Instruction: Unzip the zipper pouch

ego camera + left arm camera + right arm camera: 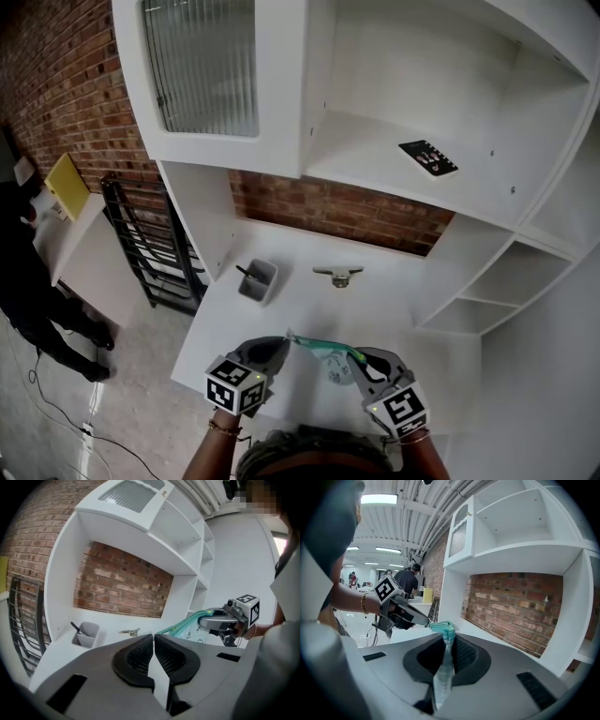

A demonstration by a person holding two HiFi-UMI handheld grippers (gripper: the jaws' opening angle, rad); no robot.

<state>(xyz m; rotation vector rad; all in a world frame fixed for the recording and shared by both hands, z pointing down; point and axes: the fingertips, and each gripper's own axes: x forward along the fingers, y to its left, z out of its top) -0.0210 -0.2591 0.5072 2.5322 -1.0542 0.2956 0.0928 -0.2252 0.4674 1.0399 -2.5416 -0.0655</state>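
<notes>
A pale pouch (338, 368) with a teal zipper (323, 348) hangs stretched between my two grippers above the white desk (403, 309). My left gripper (284, 339) is shut on the zipper's left end; in the left gripper view the teal zipper (180, 623) runs from my shut jaw tips (153, 635) to the right gripper (212, 620). My right gripper (362, 359) is shut on the pouch's right edge. In the right gripper view the pouch fabric (445, 665) passes between its jaws (449, 639), and the left gripper (425, 623) meets the teal end (442, 627).
A grey bin (257, 280) holding a pen and a small metal object (338, 275) sit farther back on the desk. A black card (428, 157) lies on the upper shelf. A black rack (150, 248) and a person (28, 281) are at left.
</notes>
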